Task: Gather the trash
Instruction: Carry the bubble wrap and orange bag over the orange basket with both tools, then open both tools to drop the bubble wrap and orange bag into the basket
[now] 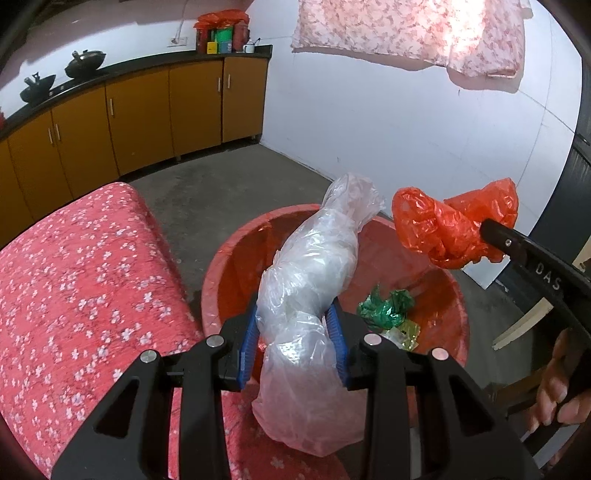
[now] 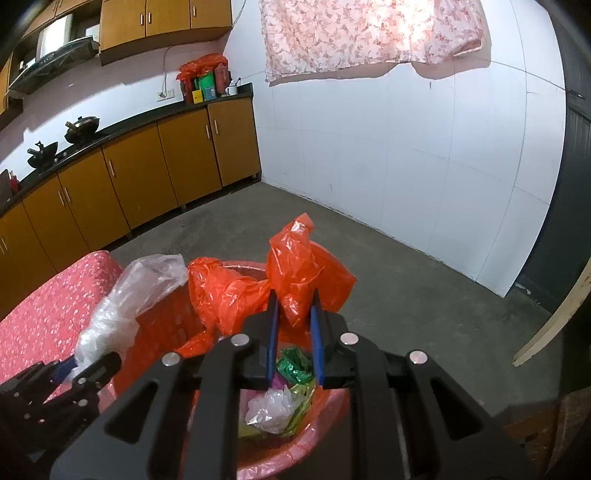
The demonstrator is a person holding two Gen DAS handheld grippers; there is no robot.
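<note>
My left gripper [image 1: 295,321] is shut on a crumpled clear plastic bag [image 1: 314,266], held over the near rim of a red trash bin [image 1: 236,251]. In the right wrist view the clear plastic bag [image 2: 125,295] shows at the left with the left gripper [image 2: 70,365] below it. My right gripper [image 2: 293,302] is shut on an orange plastic bag [image 2: 295,273], hanging over the red trash bin [image 2: 295,446]. From the left the orange plastic bag [image 1: 443,229] sits above the bin's far right side, with the right gripper [image 1: 487,229] clamped on it. Green and yellow wrappers [image 1: 388,306] lie inside the bin.
A red flowered cushion seat [image 1: 81,280] stands left of the bin. Orange cabinets [image 1: 147,114] with black woks [image 1: 85,62] line the left wall. A white tiled wall [image 1: 406,122] stands behind, with a pink cloth [image 1: 406,33] hanging. A hand [image 1: 554,391] holds the right gripper's handle.
</note>
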